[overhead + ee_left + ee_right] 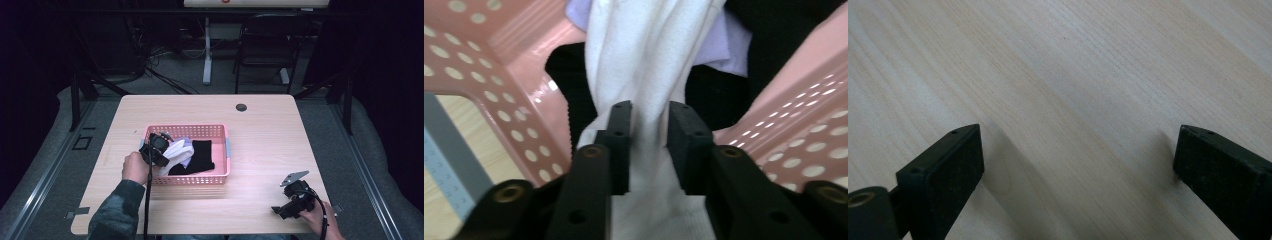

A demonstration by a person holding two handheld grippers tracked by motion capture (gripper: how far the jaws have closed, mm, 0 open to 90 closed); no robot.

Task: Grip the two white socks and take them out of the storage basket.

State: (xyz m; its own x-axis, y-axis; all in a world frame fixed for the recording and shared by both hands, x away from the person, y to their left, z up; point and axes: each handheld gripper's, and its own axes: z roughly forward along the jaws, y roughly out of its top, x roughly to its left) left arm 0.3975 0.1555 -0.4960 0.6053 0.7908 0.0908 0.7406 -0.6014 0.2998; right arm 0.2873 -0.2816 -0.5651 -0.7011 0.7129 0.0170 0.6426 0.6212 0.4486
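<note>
A pink perforated basket sits mid-table and holds a white cloth, a lilac cloth and a black cloth. My left gripper reaches into the basket's left end. In the left gripper view its jaws are shut on the white cloth, which runs up between them, with the lilac cloth and the black cloth behind. My right gripper rests low near the table's front right corner. Its jaws stand wide open over bare wood.
A round cable hole lies near the table's far edge. Beyond the table stand a dark chair and a white desk leg. The pink basket wall rises close on both sides of the left gripper.
</note>
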